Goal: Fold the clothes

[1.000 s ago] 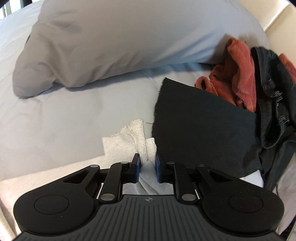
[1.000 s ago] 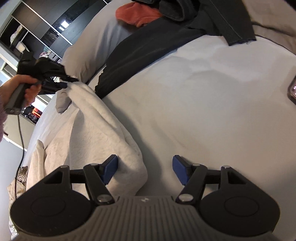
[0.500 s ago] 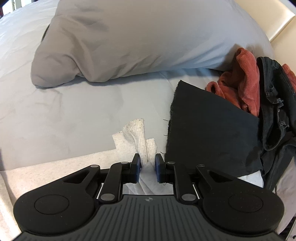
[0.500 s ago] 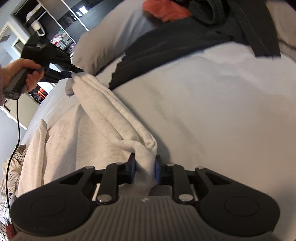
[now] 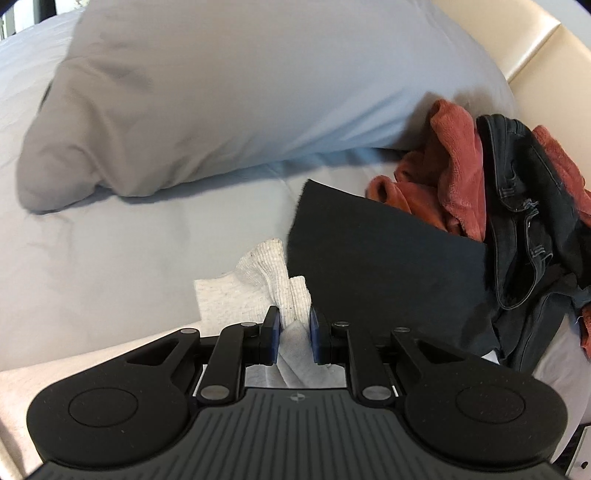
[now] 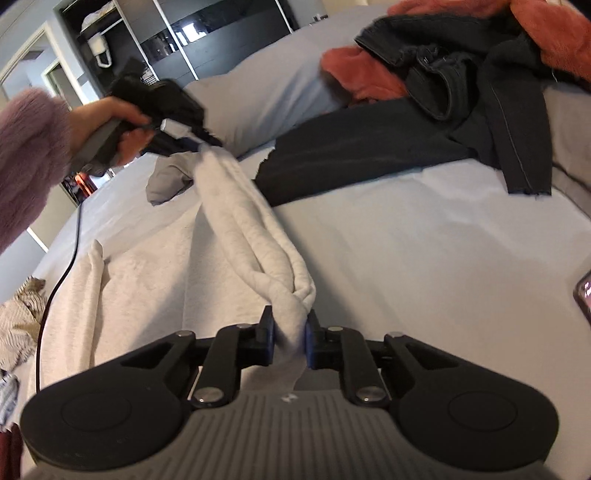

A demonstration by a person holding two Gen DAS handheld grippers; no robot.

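A light grey sweatshirt [image 6: 243,221] lies on the bed, its edge bunched into a rope stretched between both grippers. My right gripper [image 6: 289,334] is shut on the near end of that bunched edge. My left gripper [image 5: 293,330] is shut on the ribbed cuff end [image 5: 271,273] of the same sweatshirt. In the right wrist view the left gripper [image 6: 199,146] shows at the upper left, held by a hand [image 6: 110,118] in a fuzzy purple sleeve, with the fabric lifted off the bed.
A grey pillow [image 5: 236,96] lies at the head of the bed. A flat black garment [image 5: 388,258], rust-red fleece [image 5: 450,166] and dark jeans [image 5: 524,206] pile at the right. A striped cloth [image 6: 22,314] lies far left, a phone edge [image 6: 583,295] at right. Shelving [image 6: 207,33] stands behind.
My right gripper went from open beside the sweatshirt's fold to shut on it. Both grippers have since lifted, pulling the bunched edge taut between them.
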